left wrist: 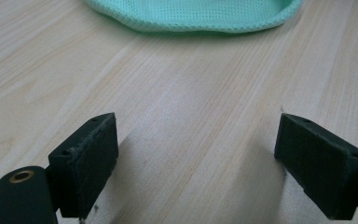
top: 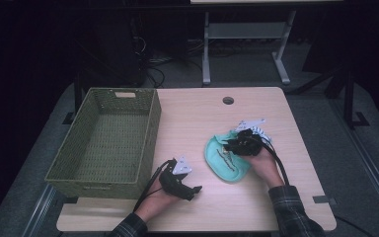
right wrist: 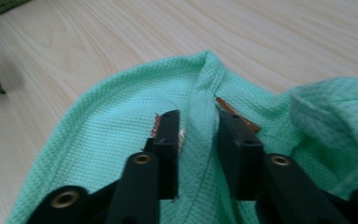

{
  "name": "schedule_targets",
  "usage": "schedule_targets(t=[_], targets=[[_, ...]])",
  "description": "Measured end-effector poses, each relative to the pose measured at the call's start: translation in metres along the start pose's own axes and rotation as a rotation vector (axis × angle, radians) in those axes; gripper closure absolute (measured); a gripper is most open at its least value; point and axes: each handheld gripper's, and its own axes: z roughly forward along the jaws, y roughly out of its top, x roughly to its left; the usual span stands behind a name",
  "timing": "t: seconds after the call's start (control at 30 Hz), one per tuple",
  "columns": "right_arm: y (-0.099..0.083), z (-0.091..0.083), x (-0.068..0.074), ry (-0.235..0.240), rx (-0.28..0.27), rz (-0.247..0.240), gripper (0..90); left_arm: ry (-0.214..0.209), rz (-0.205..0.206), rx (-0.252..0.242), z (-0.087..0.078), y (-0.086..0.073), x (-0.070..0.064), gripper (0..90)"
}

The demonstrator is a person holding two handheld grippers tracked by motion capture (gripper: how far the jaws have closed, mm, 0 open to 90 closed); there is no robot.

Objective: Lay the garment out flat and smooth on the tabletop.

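Observation:
A mint-green mesh cloth (top: 227, 162) lies crumpled on the wooden table (top: 197, 118), right of centre. My right gripper (top: 231, 144) rests on the cloth's upper part. In the right gripper view its jaws (right wrist: 198, 126) pinch a raised fold of the cloth (right wrist: 116, 112), with an orange printed strip showing beside the fold. My left gripper (top: 196, 191) sits low near the table's front edge, left of the cloth. In the left gripper view it (left wrist: 196, 154) stands wide open over bare wood, with the cloth's edge (left wrist: 191, 14) just ahead.
A green woven basket (top: 150, 133) stands empty on the table's left side. A round cable hole (top: 228, 100) sits near the table's far edge. A white desk frame (top: 206, 49) stands on the floor beyond the table.

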Motion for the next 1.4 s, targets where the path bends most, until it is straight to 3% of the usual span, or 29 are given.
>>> schedule_targets(t=[0.1,0.23,0.5,0.63,0.83,1.03,1.17,1.4], targets=[[-0.002,0.004,-0.002,0.0,0.01,0.008,80.9,0.0,0.0,0.0,0.0,0.0,0.0,12.4],[-0.003,0.003,0.0,0.017,0.013,-0.001,82.8,0.002,-0.003,0.001,0.0,0.0,0.0,12.5],[0.0,-0.007,0.017,0.102,-0.01,-0.048,83.2,0.015,-0.035,0.032,-0.004,0.004,0.003,13.4],[0.002,-0.009,0.03,0.141,-0.017,-0.084,83.2,0.031,-0.048,-0.014,-0.012,0.009,0.004,13.4],[-0.003,-0.008,0.05,0.204,0.01,-0.121,83.0,0.034,-0.051,-0.028,-0.017,0.013,0.004,13.5],[-0.004,-0.008,0.054,0.218,0.012,-0.131,76.0,0.036,-0.047,-0.035,-0.019,0.015,0.003,14.3],[-0.002,-0.022,0.051,0.212,-0.028,-0.116,71.3,0.026,-0.064,-0.047,-0.021,0.017,0.006,21.0],[-0.006,-0.05,0.036,0.161,-0.082,-0.094,73.2,0.029,-0.077,-0.043,-0.021,0.027,0.013,46.1]])
